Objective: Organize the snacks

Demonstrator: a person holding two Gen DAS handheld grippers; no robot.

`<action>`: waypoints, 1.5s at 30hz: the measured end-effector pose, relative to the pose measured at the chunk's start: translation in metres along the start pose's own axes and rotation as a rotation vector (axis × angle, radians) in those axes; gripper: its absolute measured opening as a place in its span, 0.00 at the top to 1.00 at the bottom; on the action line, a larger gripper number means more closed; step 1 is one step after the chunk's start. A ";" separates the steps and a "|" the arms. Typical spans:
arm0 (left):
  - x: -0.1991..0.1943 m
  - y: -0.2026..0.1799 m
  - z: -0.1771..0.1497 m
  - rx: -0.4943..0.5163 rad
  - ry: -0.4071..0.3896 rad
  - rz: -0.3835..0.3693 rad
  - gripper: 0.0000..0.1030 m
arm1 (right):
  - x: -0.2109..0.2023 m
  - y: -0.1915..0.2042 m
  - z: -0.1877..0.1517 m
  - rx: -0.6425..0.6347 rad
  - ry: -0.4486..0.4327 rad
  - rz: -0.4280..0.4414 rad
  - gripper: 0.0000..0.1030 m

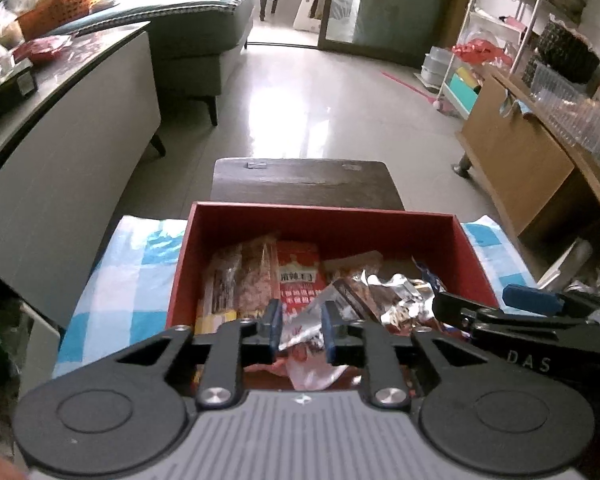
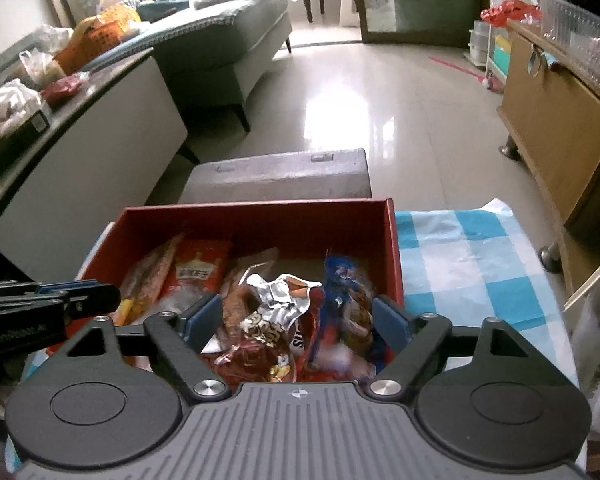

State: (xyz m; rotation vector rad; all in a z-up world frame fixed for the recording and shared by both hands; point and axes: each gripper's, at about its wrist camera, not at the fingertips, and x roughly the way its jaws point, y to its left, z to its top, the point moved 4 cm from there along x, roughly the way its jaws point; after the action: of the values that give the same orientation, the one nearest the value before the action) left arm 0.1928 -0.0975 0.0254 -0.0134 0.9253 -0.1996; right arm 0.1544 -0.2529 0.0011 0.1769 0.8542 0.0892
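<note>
The left gripper [image 1: 301,330] has narrow jaws with a clear-and-red snack packet [image 1: 304,336] between them, the pads barely off it. The right gripper [image 2: 296,320] gapes wide over foil snack bags [image 2: 268,320]. Beyond both, the red box [image 1: 320,220] holds them.

The box [image 1: 470,248] is red; the cloth [image 2: 468,256] beneath is blue-and-white checked. The pads [image 2: 202,316] are blue on black grippers; 1 packet [image 2: 198,268] is red.

Each black claw [image 1: 301,326] [image 2: 296,318] has blue pads, silver screws, ribbed grey base.
</note>
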 end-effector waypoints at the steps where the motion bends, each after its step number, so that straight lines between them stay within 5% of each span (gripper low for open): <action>1: -0.006 0.001 -0.003 -0.009 -0.002 -0.009 0.82 | -0.004 0.001 -0.001 0.000 -0.006 -0.002 0.16; 5: -0.025 0.002 -0.017 -0.013 -0.014 -0.015 0.72 | -0.025 0.008 -0.012 -0.005 -0.013 -0.009 0.14; 22: -0.090 0.010 -0.091 -0.069 -0.051 -0.046 0.65 | -0.095 0.034 -0.074 0.013 -0.057 -0.001 0.08; 45: -0.114 0.009 -0.111 -0.043 -0.111 -0.044 0.56 | -0.118 0.041 -0.098 0.025 -0.064 0.038 0.07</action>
State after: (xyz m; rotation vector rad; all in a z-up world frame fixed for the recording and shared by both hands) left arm 0.0392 -0.0601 0.0478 -0.0838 0.8186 -0.2176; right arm 0.0028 -0.2187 0.0340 0.2187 0.7883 0.1079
